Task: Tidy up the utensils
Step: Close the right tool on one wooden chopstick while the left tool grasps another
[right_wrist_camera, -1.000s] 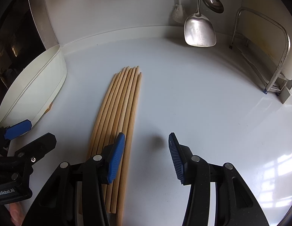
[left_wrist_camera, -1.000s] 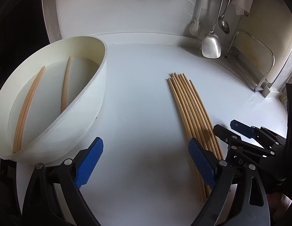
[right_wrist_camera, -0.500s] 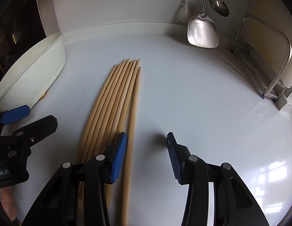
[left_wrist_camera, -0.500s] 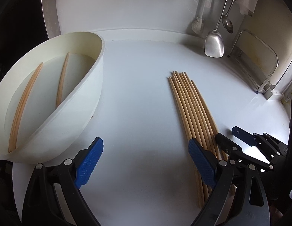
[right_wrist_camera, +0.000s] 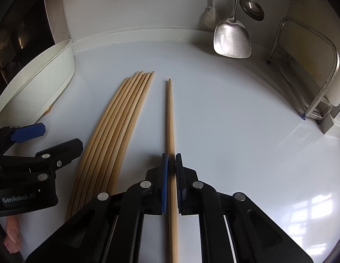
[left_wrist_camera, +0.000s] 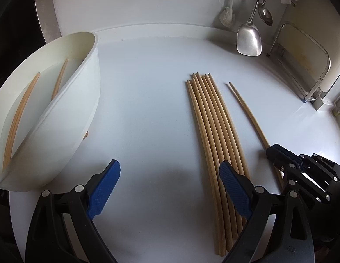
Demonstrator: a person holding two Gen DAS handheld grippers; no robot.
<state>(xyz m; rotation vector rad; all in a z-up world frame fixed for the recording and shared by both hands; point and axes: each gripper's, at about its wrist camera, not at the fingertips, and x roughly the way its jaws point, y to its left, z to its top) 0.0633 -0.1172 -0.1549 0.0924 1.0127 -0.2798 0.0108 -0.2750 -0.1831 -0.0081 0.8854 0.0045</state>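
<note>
- In the right wrist view a single chopstick (right_wrist_camera: 170, 131) runs almost straight up the middle of the frame, its thin tip pointing to the back wall and its thick end passing out at the lower edge.
- The right gripper (right_wrist_camera: 171, 171) is clamped on that chopstick partway along, its blue pads pressed against both sides of the wood.
- In the left wrist view the same chopstick (left_wrist_camera: 246, 111) slants from centre right down to the lower right, where the right gripper (left_wrist_camera: 277, 155) has it.
- A bundle of chopsticks (left_wrist_camera: 213, 131) lies just left of it, apart from it, long axes running from the lower centre up to the middle of the frame, tips together at the far end.
- The left gripper (left_wrist_camera: 170, 186) hovers wide open with nothing between its pads; its right finger sits over the near end of the bundle.
- All lies on a glossy white surface (left_wrist_camera: 148, 109) with a raised rim at the back wall.
- A metal spatula (right_wrist_camera: 232, 37) and a ladle (right_wrist_camera: 252, 6) hang at upper right, beside a metal rack (right_wrist_camera: 319, 74).
- A white tub (left_wrist_camera: 77, 118) at left, tilted in the view, holds two chopsticks (left_wrist_camera: 20, 114) lying lengthwise and apart.
</note>
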